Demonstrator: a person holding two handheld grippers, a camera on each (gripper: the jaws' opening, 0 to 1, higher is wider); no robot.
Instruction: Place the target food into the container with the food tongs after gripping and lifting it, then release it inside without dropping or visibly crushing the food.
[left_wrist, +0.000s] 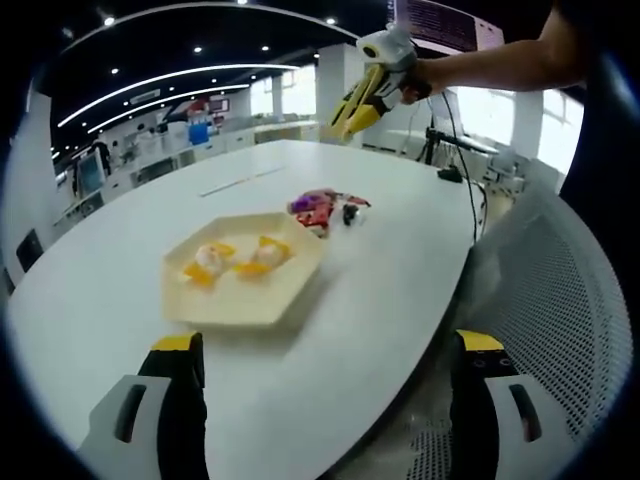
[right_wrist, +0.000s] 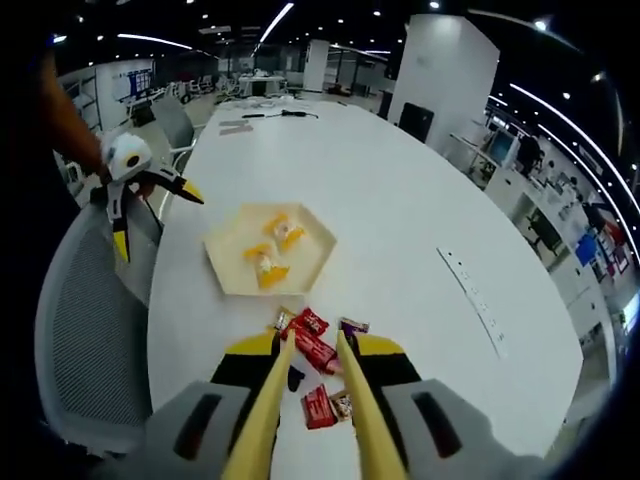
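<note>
A long white desk (right_wrist: 400, 220) carries a pale six-sided tray (right_wrist: 270, 250) with two small yellow-and-white food pieces (right_wrist: 265, 265) inside it. Just beside the tray lies a loose pile of wrapped snacks (right_wrist: 315, 345), mostly red, one purple.

In the right gripper view, the right gripper (right_wrist: 312, 345) clamps a pair of yellow tongs (right_wrist: 300, 420), its jaws closed on the tong arms. The tongs run straight ahead along the gripper, their long axis pointing at the tray, and their two tips stand slightly apart right over the near side of the snack pile. Whether a tip touches a wrapper is hard to tell. The tray lies just beyond the pile, in line with the tongs. More wrappers lie under the tong arms.

In the left gripper view, the left gripper (left_wrist: 325, 360) hangs over the desk edge with its jaws wide apart, gripping nothing. The tray (left_wrist: 240, 300) sits ahead of it, the snacks (left_wrist: 325, 208) past the tray's far corner. Above the far part of the desk, the tongs (left_wrist: 355, 105) slant down toward the snacks. A mesh-backed chair (left_wrist: 560, 300) stands beside the desk.
</note>
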